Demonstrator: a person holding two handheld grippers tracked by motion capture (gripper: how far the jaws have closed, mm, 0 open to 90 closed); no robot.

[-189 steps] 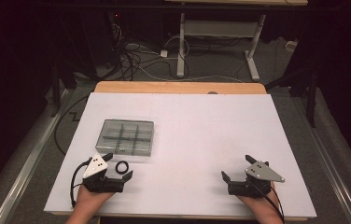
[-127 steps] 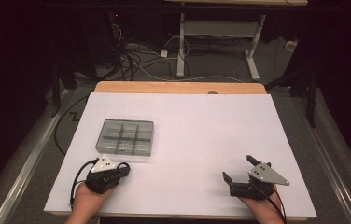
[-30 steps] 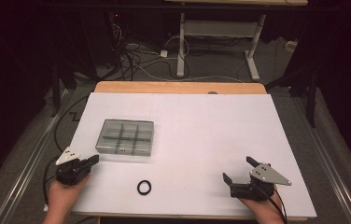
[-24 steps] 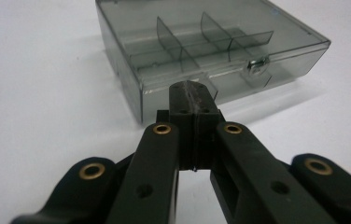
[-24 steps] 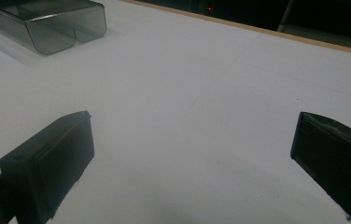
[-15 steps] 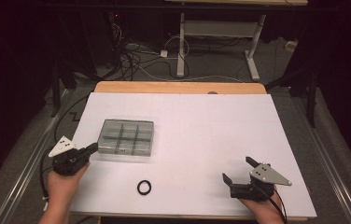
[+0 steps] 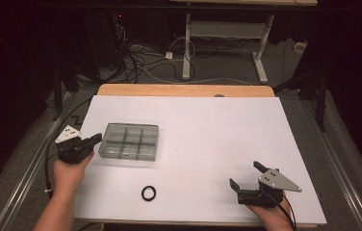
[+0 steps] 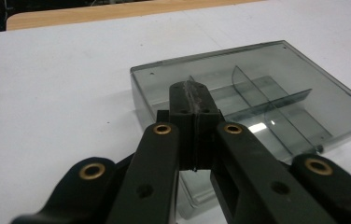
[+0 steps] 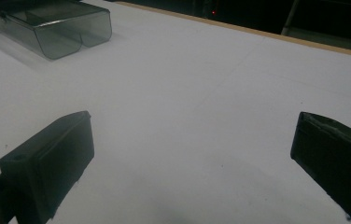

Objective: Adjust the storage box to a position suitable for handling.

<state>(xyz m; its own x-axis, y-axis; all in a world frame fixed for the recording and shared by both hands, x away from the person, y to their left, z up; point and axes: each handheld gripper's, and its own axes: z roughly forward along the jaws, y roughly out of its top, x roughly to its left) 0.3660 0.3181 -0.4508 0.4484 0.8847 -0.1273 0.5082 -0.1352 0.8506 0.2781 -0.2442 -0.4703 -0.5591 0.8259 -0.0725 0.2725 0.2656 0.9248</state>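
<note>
On the white surface [image 7: 208, 125], the clear plastic compartment box [image 7: 129, 141] lies left; the black rubber ring [image 7: 148, 193] sits nearer, to its right, well apart.

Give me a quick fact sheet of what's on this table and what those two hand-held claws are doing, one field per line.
Surface: white table top with a wooden strip along its far edge
Box: clear grey compartment box, lid shut, toward the left side
Ring: small black ring lying flat near the front edge, apart from the box
Left gripper: jaws shut with nothing between them, tips at the box's left edge
Right gripper: jaws wide open, nothing between them, low over bare table at the front right
</note>
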